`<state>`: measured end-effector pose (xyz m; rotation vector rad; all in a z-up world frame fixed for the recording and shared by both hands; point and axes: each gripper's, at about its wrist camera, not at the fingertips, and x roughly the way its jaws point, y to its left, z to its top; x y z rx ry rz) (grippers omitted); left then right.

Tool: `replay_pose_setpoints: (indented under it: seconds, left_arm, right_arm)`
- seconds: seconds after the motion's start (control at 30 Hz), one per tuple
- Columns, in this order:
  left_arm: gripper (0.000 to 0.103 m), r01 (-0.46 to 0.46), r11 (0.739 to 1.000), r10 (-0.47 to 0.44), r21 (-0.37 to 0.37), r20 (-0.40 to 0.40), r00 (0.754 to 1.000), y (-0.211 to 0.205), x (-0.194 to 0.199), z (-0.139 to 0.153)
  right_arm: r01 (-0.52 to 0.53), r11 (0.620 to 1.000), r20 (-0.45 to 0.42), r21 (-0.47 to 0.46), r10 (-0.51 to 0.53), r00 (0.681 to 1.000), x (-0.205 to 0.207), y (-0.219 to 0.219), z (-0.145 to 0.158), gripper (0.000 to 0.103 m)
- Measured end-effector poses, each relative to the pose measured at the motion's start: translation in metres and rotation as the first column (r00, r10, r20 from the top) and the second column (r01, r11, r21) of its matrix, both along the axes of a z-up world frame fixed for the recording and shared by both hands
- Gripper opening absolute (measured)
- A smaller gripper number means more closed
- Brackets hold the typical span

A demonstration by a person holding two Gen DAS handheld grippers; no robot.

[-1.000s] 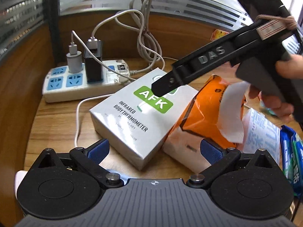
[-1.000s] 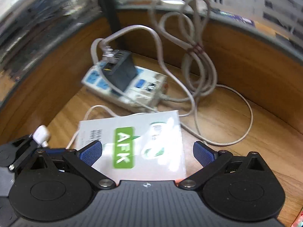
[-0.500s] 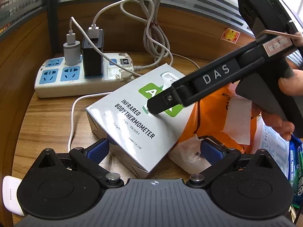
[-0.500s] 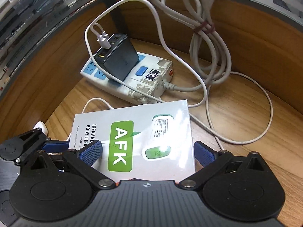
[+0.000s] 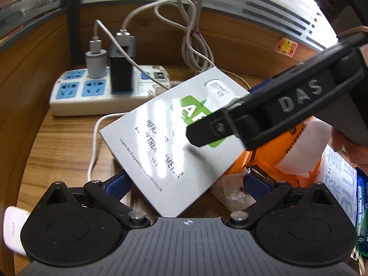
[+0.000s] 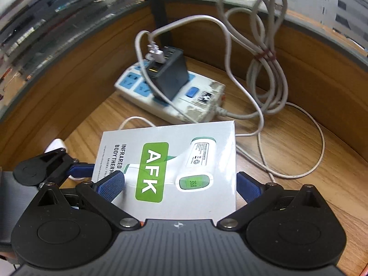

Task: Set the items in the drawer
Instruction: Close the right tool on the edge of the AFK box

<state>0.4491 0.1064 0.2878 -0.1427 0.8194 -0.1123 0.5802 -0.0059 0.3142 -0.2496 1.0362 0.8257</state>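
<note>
Both hand-held grippers gaped wide: the left at lower centre, the right likewise, fingers spread.

thermometer box: white, green logo | power strip: white, blue sockets | bag: orange

Behind the box the power strip with its chargers blocks the back of the desk, and looped cables trail across the wood to the right. An orange bag and packets crowd the box's right side. The wooden wall closes the left. Bare desk lies left of the box, crossed by one thin white cable.
</note>
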Motion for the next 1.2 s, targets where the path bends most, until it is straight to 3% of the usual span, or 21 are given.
replay_pose_setpoints:
  seconds: [0.4, 1.2]
  left_arm:
    - [0.103, -0.032, 0.998, 0.028, 0.053, 0.077, 0.997, 0.006, -0.037, 0.039]
    - [0.103, -0.011, 0.997, 0.003, 0.07, 0.114, 0.993, -0.013, -0.12, 0.1]
  right_arm:
    - [-0.028, 0.999, 0.059, 0.018, 0.027, 0.998, -0.041, 0.007, 0.043, 0.103]
    - [-0.026, 1.0, 0.152, 0.017, 0.023, 0.988, -0.129, -0.018, 0.116, 0.103]
